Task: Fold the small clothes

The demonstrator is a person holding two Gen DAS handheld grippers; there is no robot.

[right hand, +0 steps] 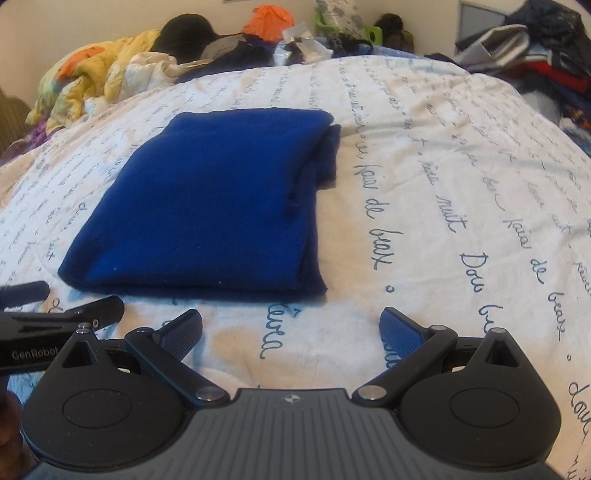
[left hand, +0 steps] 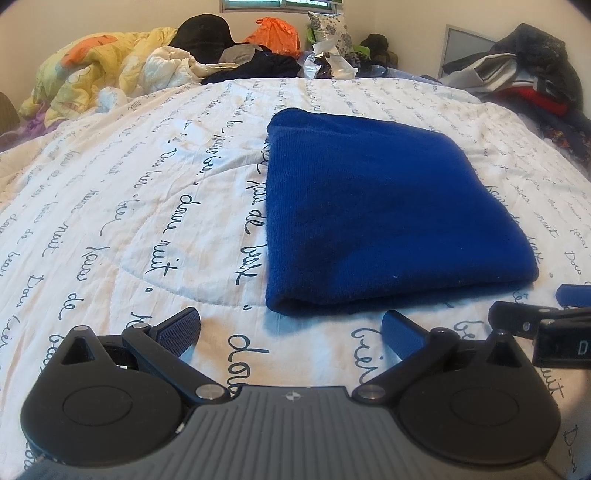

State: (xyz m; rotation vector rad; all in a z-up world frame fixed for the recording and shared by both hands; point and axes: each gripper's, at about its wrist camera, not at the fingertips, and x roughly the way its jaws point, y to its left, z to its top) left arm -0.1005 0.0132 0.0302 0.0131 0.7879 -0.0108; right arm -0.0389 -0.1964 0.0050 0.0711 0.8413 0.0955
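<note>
My left tongs (left hand: 290, 330) hang low over the bed, spread wide with nothing between the blue pads. My right tongs (right hand: 291, 330) sit just beside them, spread as wide and just as empty. In the left view the tip of the right tongs pokes in at the right edge; in the right view the left tongs' tip shows at the left edge, so the two are close together, side by side.

The blue cloth (left hand: 384, 218) lies folded into a thick rectangle on the white quilt (left hand: 129, 221), which is printed with lines of dark cursive writing. The cloth rests flat just ahead of both tongs, not touched by either. Its nearest edge is a rounded fold. From the right view I see the cloth (right hand: 207, 206) with its layers stepped along its right side, a darker lower layer sticking out a little past the top one.

At the far end of the bed there is a heap of things: a yellow and orange blanket (left hand: 96, 70), a black cap (left hand: 203, 35), an orange bag (left hand: 275, 33) and a floral pillow (left hand: 328, 26). At the far right sits a pile of dark clothes (left hand: 524, 70), with red showing in it.
</note>
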